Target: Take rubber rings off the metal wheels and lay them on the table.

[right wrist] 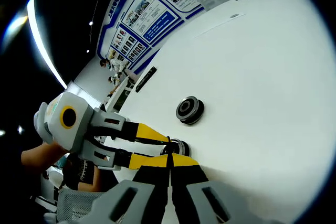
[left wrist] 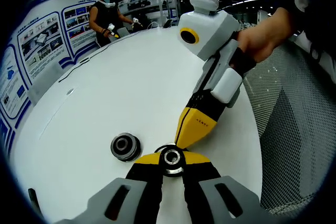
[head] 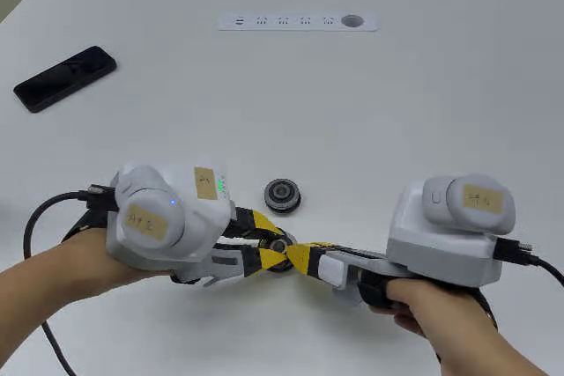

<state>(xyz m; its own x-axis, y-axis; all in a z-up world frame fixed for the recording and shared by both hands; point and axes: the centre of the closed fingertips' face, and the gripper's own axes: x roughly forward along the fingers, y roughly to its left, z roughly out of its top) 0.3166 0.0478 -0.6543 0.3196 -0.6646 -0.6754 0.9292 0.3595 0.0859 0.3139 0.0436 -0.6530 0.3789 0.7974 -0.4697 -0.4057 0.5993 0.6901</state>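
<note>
Left tongs [left wrist: 171, 160] clamp a wheel [left wrist: 171, 156] low over the table [head: 397, 112]. Right tongs [right wrist: 169, 158], closed tip to tip, meet its rim. Risk: the tips slip off the rubber ring [left wrist: 171, 172], or the wheel twists loose.

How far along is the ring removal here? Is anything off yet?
Done: nothing that I can see. Both wheels seem to carry their dark rings.
In hand: the left gripper clamps one wheel, and the right gripper, jaws closed, has its tips at that wheel's rim, apparently working at the ring.
Left: that ring, then the second wheel, which lies free on the table.
</note>
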